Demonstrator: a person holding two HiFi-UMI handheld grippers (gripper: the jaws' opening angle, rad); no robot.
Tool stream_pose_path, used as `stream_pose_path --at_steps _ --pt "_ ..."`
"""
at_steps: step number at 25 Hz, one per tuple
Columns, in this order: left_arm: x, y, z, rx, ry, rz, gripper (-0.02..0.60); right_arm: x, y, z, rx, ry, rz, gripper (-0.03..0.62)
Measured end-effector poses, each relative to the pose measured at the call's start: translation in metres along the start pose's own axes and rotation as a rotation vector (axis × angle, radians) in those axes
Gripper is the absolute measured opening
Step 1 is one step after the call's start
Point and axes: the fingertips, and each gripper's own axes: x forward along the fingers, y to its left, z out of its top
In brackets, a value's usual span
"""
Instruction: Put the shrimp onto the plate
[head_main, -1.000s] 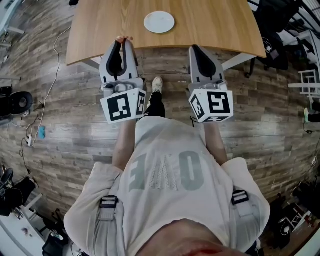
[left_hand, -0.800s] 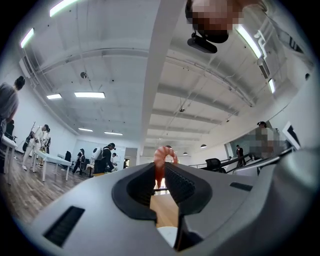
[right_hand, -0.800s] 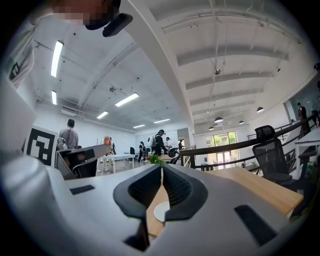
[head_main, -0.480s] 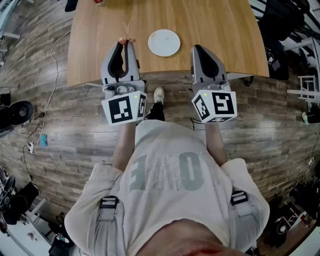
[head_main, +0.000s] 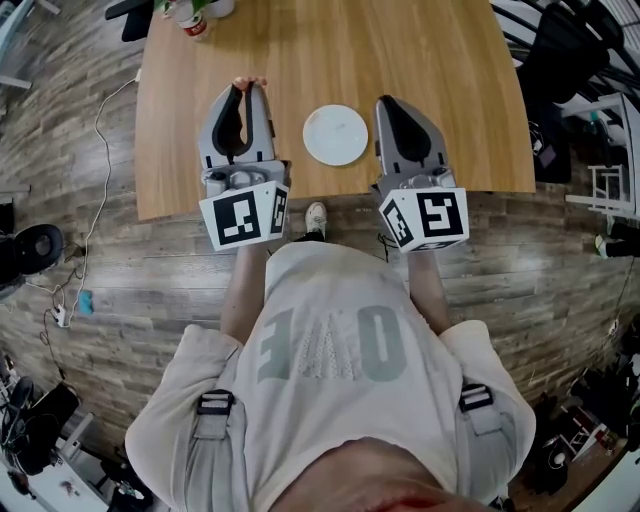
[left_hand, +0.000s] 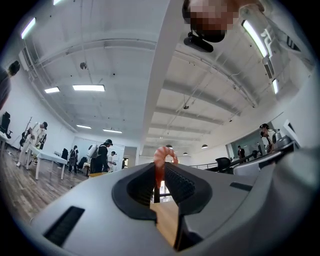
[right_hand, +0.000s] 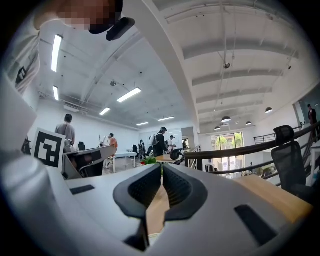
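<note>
light wooden table (head_main: 420, 60) fills the top of the head view, and the white plate (head_main: 335, 134) sits bare near its close edge. my left gripper (head_main: 247, 84) is clamped on the shrimp (left_hand: 161, 159), pinched low on its body so the pink curl stands above the tips (the left gripper view shows it upright between the ribbed pads). it is held over the tabletop, not over the plate. the right gripper (head_main: 386, 100) has its jaws pressed together on nothing, with its tips just off the plate's rim at 2 o'clock. from the shrimp, the plate lies at about 4 o'clock, near but not beneath it. i judge this to be the carry step: the pick is done, the placing not yet. next i need to bring the left tips toward 4 o'clock until the shrimp is above the plate's middle, lower it, and only then let the jaws part.
</note>
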Motion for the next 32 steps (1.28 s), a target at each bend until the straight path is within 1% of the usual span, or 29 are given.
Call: stream_pose_path --at_steps 5,11,18,25,32 --pt "0.036 0.003 -0.007 0.005 -0.002 -0.031 0.058 0.036 -0.016 -0.005 0.013 0.019 -0.008 0.026" --pt "0.063 0.018 -0.014 0.006 -0.002 -0.039 0.058 0.068 -0.019 -0.006 0.022 0.022 -0.011 0.026" --pt "0.062 0.007 -0.026 -0.006 0.031 -0.028 0.058 0.072 -0.027 -0.012 0.022 0.049 0.008 0.026" --pt "0.060 -0.006 -0.028 0.002 0.040 -0.008 0.058 0.073 -0.031 -0.009 0.030 0.027 0.044 0.026" --pt "0.060 -0.036 -0.024 0.007 0.038 -0.027 0.058 0.061 -0.042 -0.010 0.034 0.023 0.063 0.026"
